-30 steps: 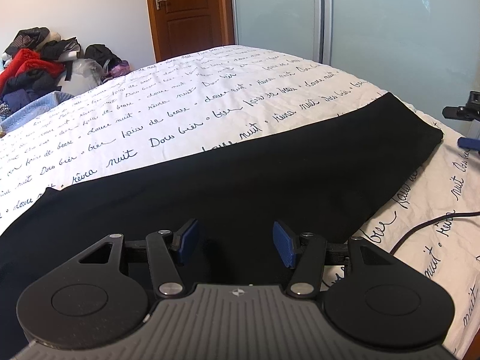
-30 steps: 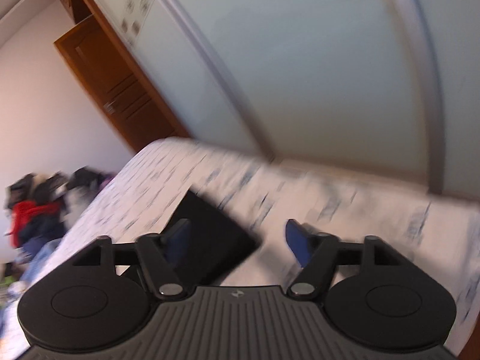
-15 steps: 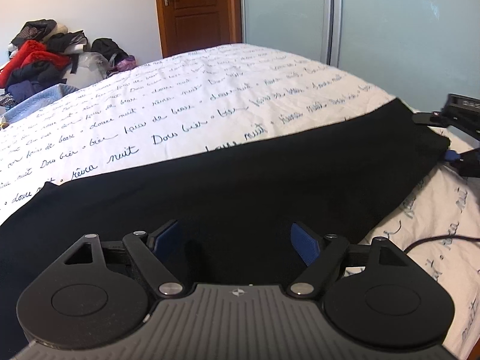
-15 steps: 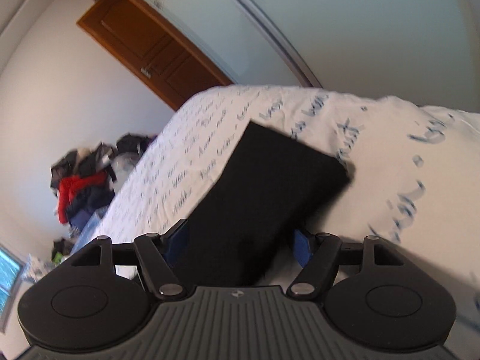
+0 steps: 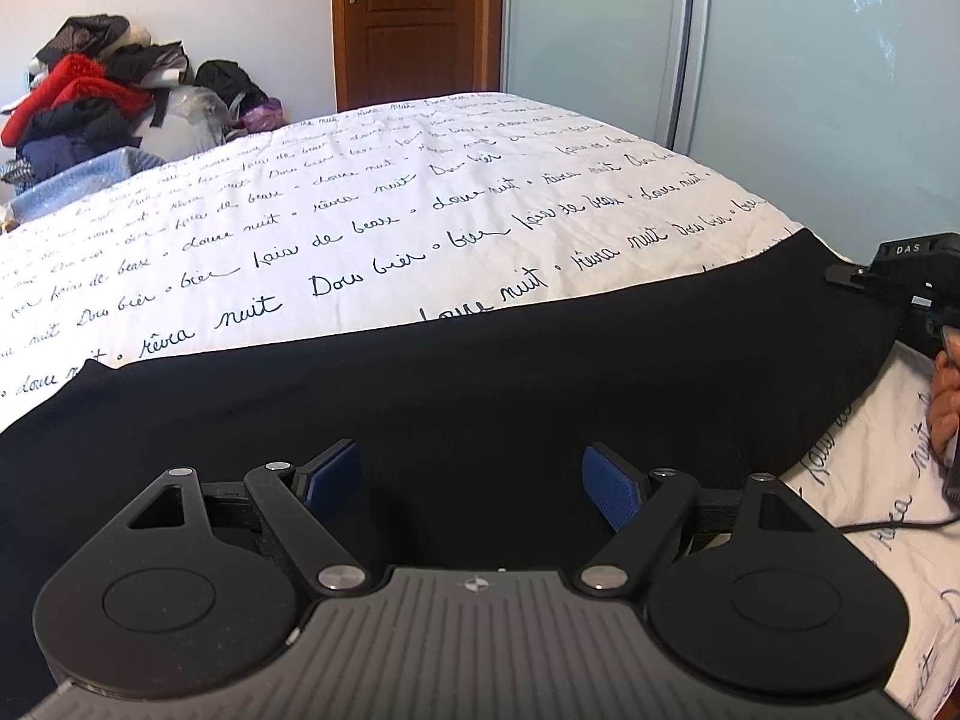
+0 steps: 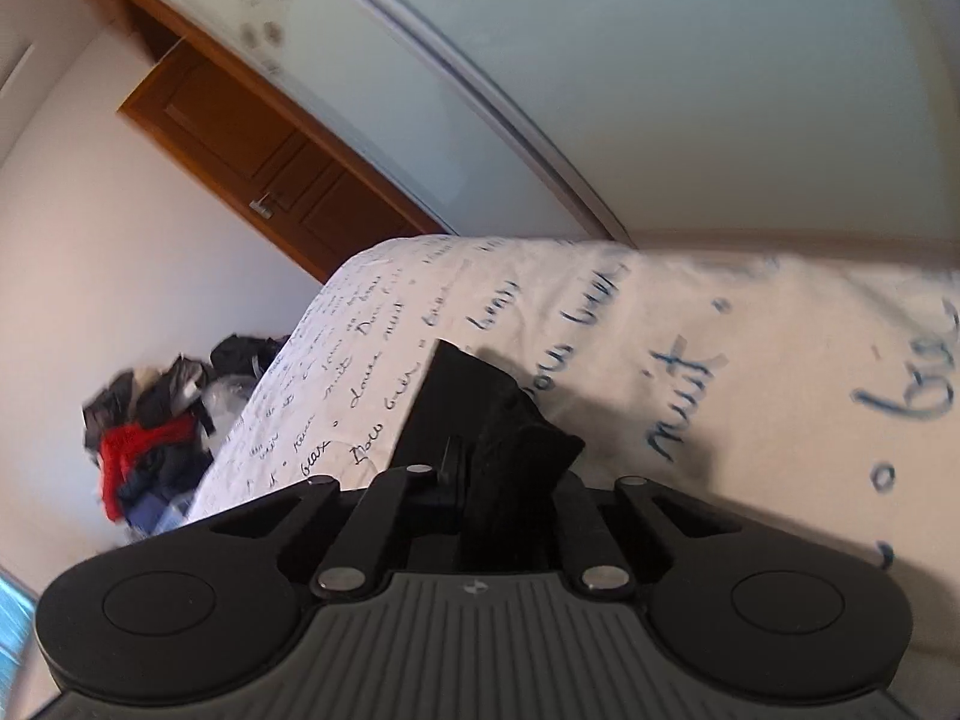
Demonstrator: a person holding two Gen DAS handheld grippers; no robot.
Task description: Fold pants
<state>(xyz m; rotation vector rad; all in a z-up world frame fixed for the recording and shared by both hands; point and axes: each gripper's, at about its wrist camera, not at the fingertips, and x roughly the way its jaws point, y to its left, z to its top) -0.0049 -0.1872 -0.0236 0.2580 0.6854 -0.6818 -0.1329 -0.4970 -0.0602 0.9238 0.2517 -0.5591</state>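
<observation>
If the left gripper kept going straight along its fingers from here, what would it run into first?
Most likely the black pants: the open left gripper hangs low over them, fingers aimed across the cloth toward the lettered bedspread. Its height above the fabric is hard to judge, so it might only skim over.

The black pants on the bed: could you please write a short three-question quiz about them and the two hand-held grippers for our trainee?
1. True or false: the left hand-held gripper is shut on the black pants.
2. What does the right hand-held gripper clamp? A) white printed bedsheet B) pants' end C) black cable
3. Fill in: the clothes pile lies near the wooden ____.

Key: 1 false, its jaws stand open above the fabric; 2 B; 3 door.
</observation>
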